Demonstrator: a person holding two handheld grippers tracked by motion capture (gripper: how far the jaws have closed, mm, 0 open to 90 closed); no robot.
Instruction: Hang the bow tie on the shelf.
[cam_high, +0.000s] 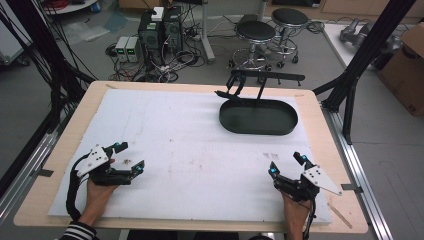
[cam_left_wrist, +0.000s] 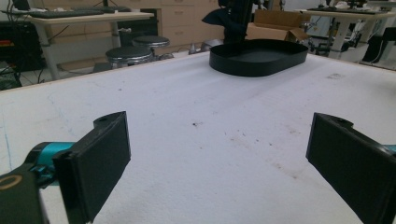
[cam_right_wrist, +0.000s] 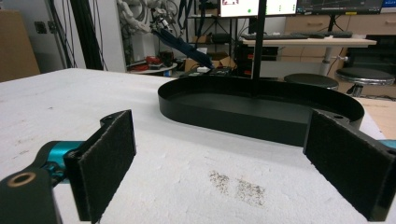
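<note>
Surface: I saw a light wooden table (cam_high: 50, 185) | cover: a white foam sheet (cam_high: 175, 135) lay over most of it, speckled with dark marks near the front | load: a black oval tray (cam_high: 258, 117) sat on the sheet toward the far right, a black stand rising at its far edge.

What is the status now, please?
Left gripper and right gripper open, nothing between the jaws, low over the white mat. Black oval tray empty, far right. Nothing in the way.

Grey floor (cam_high: 320, 55) — stools (cam_high: 256, 31), cables (cam_high: 175, 62)
</note>
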